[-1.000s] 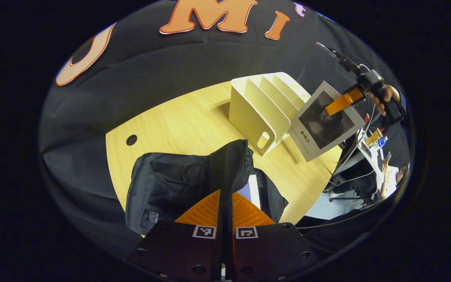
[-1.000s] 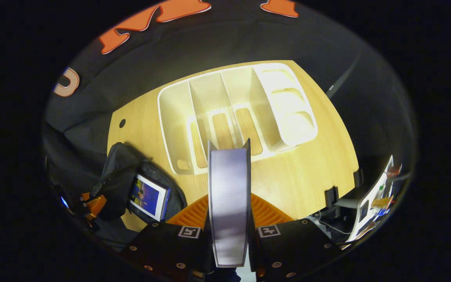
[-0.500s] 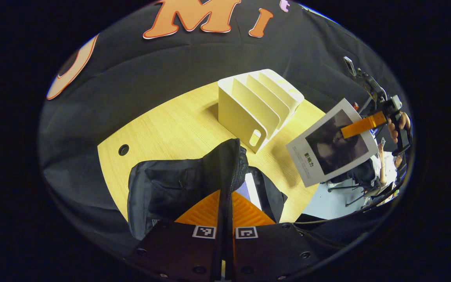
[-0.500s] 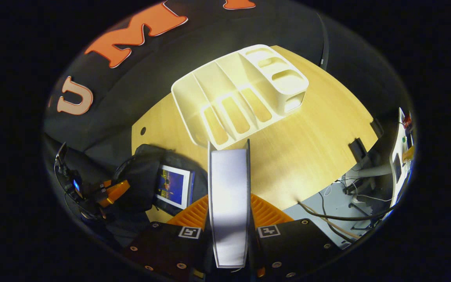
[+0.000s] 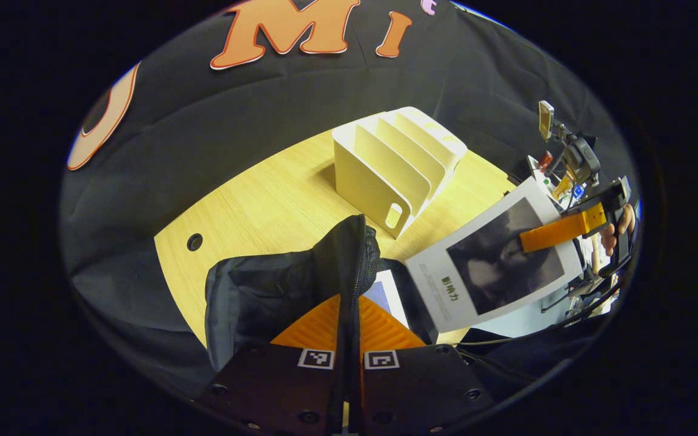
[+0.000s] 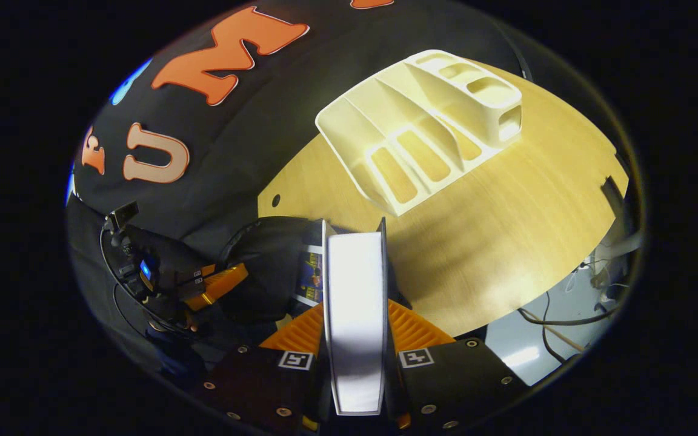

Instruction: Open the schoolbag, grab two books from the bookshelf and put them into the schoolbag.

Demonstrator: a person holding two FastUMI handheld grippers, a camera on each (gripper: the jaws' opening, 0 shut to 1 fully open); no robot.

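The left tool (image 5: 349, 303) pinches the schoolbag (image 5: 276, 290) flap to hold its mouth open near the surface's front edge, while the right tool (image 6: 355, 315) pinches the second book (image 6: 354, 303) above it.

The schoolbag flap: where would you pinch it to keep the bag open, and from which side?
Pinch the raised flap's zipper edge, coming from the near side as the left gripper does. It stands upright as a thin ridge that fits between two fingers, leaving the schoolbag open for the grey book.
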